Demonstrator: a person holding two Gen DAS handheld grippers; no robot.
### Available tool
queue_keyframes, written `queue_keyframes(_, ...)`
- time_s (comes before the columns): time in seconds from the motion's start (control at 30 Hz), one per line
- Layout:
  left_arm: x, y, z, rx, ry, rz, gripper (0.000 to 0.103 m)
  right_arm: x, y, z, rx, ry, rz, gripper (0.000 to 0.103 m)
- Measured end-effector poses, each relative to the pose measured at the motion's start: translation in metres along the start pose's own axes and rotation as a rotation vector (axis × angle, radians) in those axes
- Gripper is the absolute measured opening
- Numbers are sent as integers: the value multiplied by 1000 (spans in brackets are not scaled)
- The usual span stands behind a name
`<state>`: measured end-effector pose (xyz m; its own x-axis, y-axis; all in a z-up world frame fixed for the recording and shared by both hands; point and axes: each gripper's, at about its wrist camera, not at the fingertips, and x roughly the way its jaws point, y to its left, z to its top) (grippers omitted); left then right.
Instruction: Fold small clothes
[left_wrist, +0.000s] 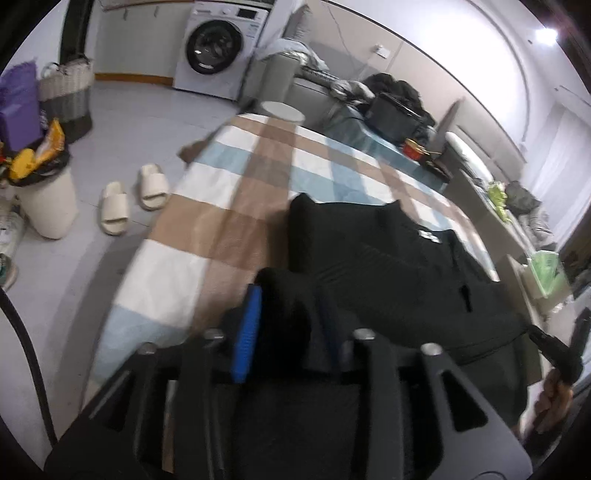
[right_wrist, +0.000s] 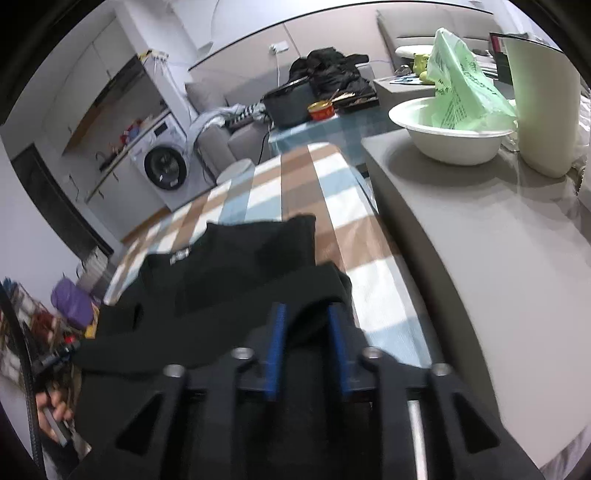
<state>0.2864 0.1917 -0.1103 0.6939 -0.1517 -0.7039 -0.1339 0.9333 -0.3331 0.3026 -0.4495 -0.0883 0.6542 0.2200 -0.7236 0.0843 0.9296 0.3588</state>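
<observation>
Mid-fold, at the release: black garment (left_wrist: 399, 273) lying spread on the checked cloth (left_wrist: 207, 206) of the surface, near edge doubled over toward the collar label (left_wrist: 428, 236).

Left of that label, left hand-held gripper (left_wrist: 288, 325) parted partway, blue pads (left_wrist: 246, 332) standing off a raised hump of black fabric between them. Looks let go rather than pinched, though blur and black-on-black make contact hard to rule out.

Right of the label, in the right wrist view, right hand-held gripper (right_wrist: 308, 343) likewise partly open, its blue pads (right_wrist: 275, 350) either side of another fold of the garment (right_wrist: 236, 258), a visible gap on each side; no firm hold apparent.

Further right of the label, grey counter with white bowl (right_wrist: 447, 136) and green bag (right_wrist: 461, 85), clear of the work.

Next, probably: both pulled back off the fabric without dragging it, hump pressed flat, then a side edge or sleeve taken for the crosswise fold, both corners level so the edges meet.
</observation>
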Motion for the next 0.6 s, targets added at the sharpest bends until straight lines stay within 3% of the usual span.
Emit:
queue_keyframes(0.17, -11, 6, -9, -3, 29, 1, 39, 6, 1, -5, -25, 47, 38, 39)
queue_keyframes(0.33, -15, -2, -15, -11, 52, -69, 39, 14, -1, 0, 46, 60, 110, 41)
queue_keyframes(0.6, -12, -8, -17, -48, 82, -115, 42, 37, -4, 7, 128, 86, 99, 41)
